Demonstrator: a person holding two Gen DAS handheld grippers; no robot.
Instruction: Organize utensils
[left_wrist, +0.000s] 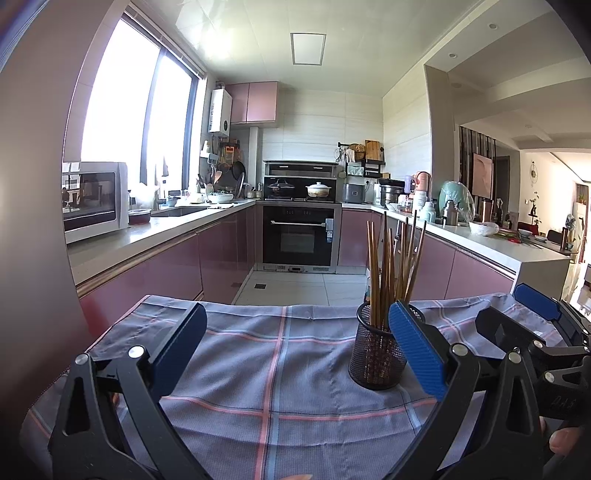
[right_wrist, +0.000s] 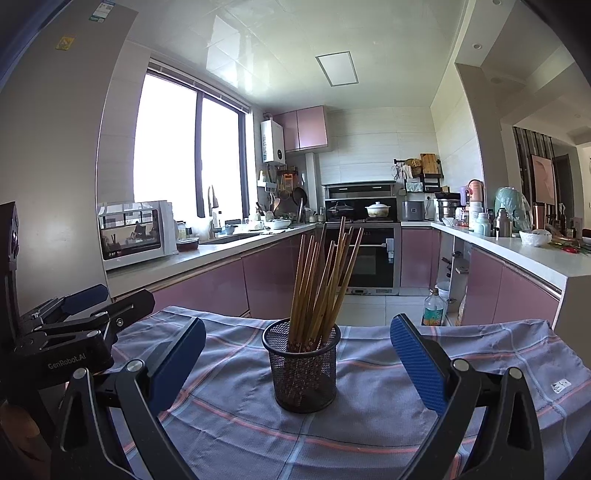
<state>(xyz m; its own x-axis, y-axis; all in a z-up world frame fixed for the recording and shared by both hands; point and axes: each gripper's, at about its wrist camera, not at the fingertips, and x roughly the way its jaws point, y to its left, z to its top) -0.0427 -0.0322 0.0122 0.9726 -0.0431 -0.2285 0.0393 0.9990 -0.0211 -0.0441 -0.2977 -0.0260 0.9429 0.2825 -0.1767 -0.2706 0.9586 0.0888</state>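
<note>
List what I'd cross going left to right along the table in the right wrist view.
Left claw at the table's left edge → right claw's left finger pad → mesh holder with chopsticks standing in it → right claw's right finger pad → white tag on the checked cloth.

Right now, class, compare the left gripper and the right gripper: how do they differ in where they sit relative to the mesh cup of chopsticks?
The right gripper frames the mesh cup centrally between its open fingers; the left gripper has the cup off-centre, beside one finger. The right gripper faces the chopsticks head-on, while the left gripper faces mostly bare checked cloth. Both are open, empty, and hover above the cloth.
</note>
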